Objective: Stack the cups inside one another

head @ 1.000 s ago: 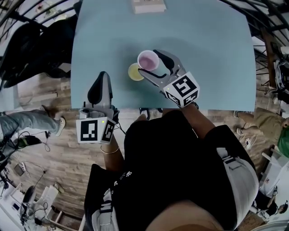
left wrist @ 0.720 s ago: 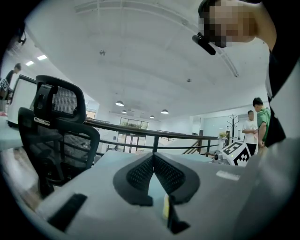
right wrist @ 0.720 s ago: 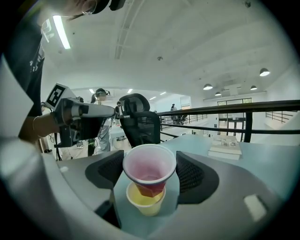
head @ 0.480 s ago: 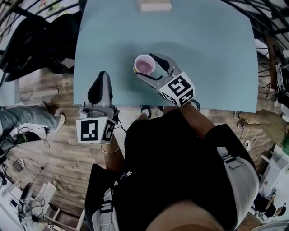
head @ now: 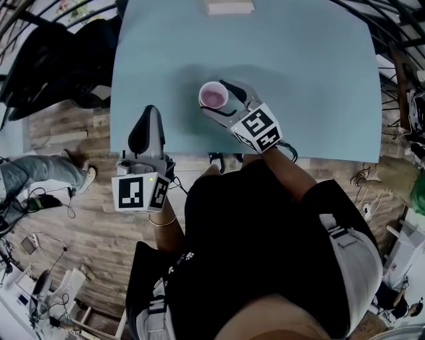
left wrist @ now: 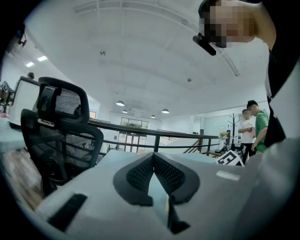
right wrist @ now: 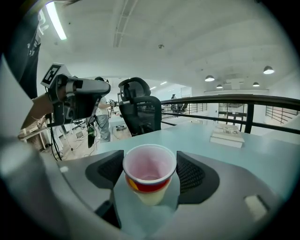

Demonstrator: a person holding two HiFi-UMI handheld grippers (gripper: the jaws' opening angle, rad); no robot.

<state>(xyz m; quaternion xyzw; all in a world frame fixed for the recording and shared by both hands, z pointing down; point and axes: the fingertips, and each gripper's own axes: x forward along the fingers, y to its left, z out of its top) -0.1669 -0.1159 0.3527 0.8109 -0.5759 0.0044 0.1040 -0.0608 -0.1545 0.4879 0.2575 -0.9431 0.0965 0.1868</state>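
1. Toward the near edge of the tabletop (head: 312, 80), left of its middle, the right gripper (head: 219, 99) grasps a pink cup (head: 213, 95) – one jaw on each side of it, mouth up.
2. The right gripper view shows both dark ribbed pads (right wrist: 190, 173) pressed against the cup just below its white rim.
3. A red band runs round the pink cup. Under that band the tapered wall of a pale yellow cup (right wrist: 150, 196) shows, with the pink one seated inside it.
4. Whether the pair rests on the tabletop or hangs just above it cannot be told.
5. The left gripper (head: 151, 110) hovers over the near edge, toward the near left corner and apart from the cups. Its jaws are clenched tip to tip, with nothing between them.
6. A flat white box (head: 229, 6) lies at the far edge of the tabletop, well apart from the cups.
7. Beyond the table, the gripper views take in a black office chair (left wrist: 61, 131), a dark railing (right wrist: 234, 101) and two people (left wrist: 255, 124) standing in the background.
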